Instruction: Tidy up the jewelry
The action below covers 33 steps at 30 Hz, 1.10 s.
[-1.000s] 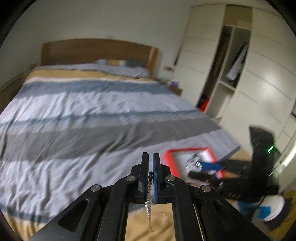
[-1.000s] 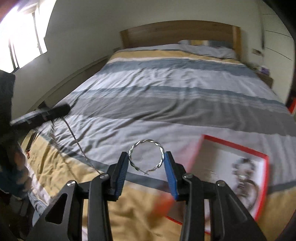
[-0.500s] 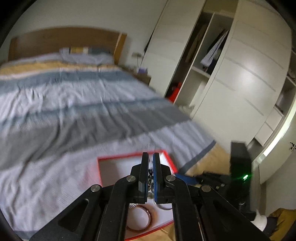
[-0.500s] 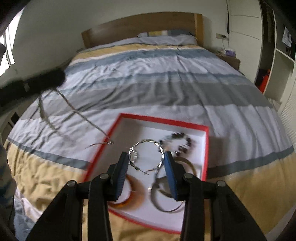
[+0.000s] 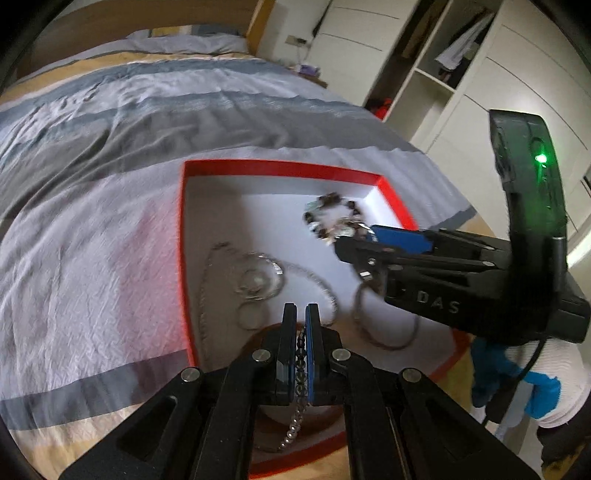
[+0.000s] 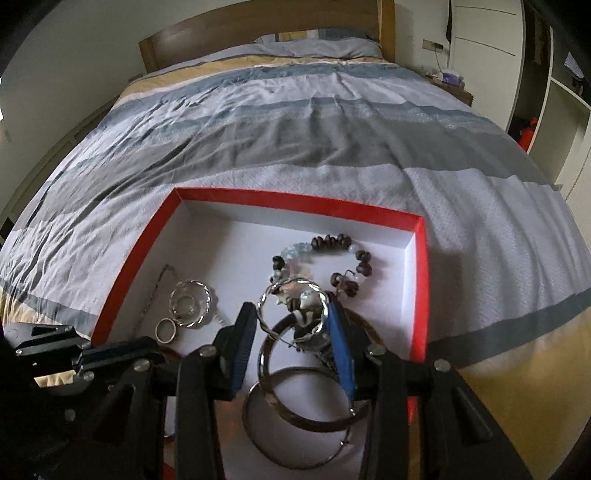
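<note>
A red-rimmed white tray (image 5: pixel 280 167) (image 6: pixel 295 199) lies on the bed and holds several pieces of jewelry. My left gripper (image 5: pixel 301 310) is shut on a ball chain (image 5: pixel 300 373) that hangs between its jaws over the tray's near part. My right gripper (image 6: pixel 291 314) is shut on a twisted silver hoop (image 6: pixel 266 299), held low over the tray above the bangles (image 6: pixel 295 413). A beaded bracelet (image 6: pixel 332 243) (image 5: pixel 332 218) lies at the tray's far right. A twisted ring and small rings (image 6: pixel 190 306) (image 5: pixel 258 284) lie at its left. The right gripper also shows in the left wrist view (image 5: pixel 354 243).
The striped grey, blue and yellow bedspread (image 6: pixel 295 110) stretches to a wooden headboard (image 6: pixel 258 33). White wardrobes with open shelves (image 5: pixel 443 66) stand to the right of the bed. A nightstand (image 6: pixel 454 81) stands by the headboard.
Both grippers have swung from over the bedspread to low over the tray, still holding the chain and the hoop. The chain's loose end now lies in the tray.
</note>
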### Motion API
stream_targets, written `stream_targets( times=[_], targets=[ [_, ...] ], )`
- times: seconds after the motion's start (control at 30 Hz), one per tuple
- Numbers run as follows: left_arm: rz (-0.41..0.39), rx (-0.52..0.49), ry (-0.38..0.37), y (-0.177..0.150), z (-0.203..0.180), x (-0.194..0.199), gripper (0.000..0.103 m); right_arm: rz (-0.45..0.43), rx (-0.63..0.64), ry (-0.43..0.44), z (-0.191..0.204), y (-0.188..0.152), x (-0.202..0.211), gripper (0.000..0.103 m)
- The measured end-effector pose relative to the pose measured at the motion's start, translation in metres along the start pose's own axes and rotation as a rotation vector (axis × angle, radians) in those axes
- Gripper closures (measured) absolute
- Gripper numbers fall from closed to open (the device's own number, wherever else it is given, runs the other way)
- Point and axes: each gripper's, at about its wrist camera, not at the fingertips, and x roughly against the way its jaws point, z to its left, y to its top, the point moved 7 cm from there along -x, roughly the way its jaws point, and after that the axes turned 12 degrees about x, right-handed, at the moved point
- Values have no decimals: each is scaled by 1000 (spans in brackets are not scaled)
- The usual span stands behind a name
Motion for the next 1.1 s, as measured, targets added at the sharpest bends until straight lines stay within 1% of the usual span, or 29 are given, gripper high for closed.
stream_targets(
  times=[0.03, 0.1, 0.13, 0.17, 0.23, 0.4, 0.5, 0.67, 0.77, 0.87, 0.93, 1.03, 1.1],
  targets=[
    [-2, 4, 5, 0, 2, 0, 99, 5, 3, 0, 0, 0, -2, 65],
    [-10, 12, 11, 1, 6, 3, 93, 16, 3, 6, 1, -1, -6, 65],
    [-12, 17, 9, 1, 7, 6, 82, 16, 2, 8, 1, 0, -7, 64],
    [-19, 22, 11, 2, 9, 9, 67, 16, 1, 7, 2, 0, -7, 64],
    [-33, 28, 12, 4, 9, 13, 60, 20, 1, 7, 3, -1, -6, 64],
    [-42, 8, 15, 4, 1, 26, 58, 22, 4, -1, 4, -3, 2, 64],
    [-59, -6, 29, 3, -3, 40, 55, 13, -2, -16, 2, -4, 15, 64],
    [-110, 17, 83, -4, 2, 80, 41, -3, -10, -33, 3, -11, 47, 59],
    [-134, 45, 123, -12, 9, 111, 35, -12, -24, -35, 10, -17, 67, 59],
    [-163, 77, 178, -22, 19, 143, 30, -29, -30, -25, 30, -23, 92, 59],
    [-186, 101, 228, -32, 27, 165, 27, -46, -30, -17, 46, -25, 106, 59],
    [-218, 130, 285, -46, 37, 198, 25, -74, -33, -1, 75, -27, 129, 55],
    [-251, 135, 329, -57, 42, 220, 21, -91, -22, 10, 97, -29, 144, 53]
  ],
)
